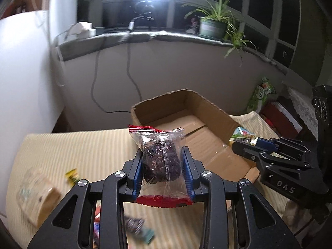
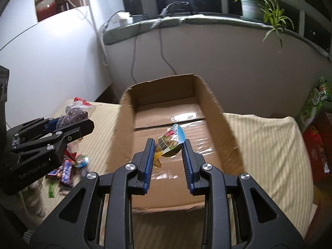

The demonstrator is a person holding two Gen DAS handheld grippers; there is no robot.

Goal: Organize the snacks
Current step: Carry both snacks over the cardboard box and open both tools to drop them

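Both grippers carried snacks by the cardboard box (image 2: 215, 112).

The left gripper (image 1: 162, 161) clenched a clear packet (image 1: 160, 155) beside the box; the right gripper (image 2: 168, 145) grasped a small snack cup (image 2: 171, 141) above the box's bare floor.

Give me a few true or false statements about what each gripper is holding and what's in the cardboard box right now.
1. The left gripper holds a clear packet with a dark pastry. True.
2. The right gripper is empty. False: it grips a small green-and-blue snack pack.
3. The cardboard box already holds several snacks. False: its visible floor is bare.
4. Loose snack packets lie on the striped cloth left of the box. True.
5. A potted plant sits on the windowsill. True.
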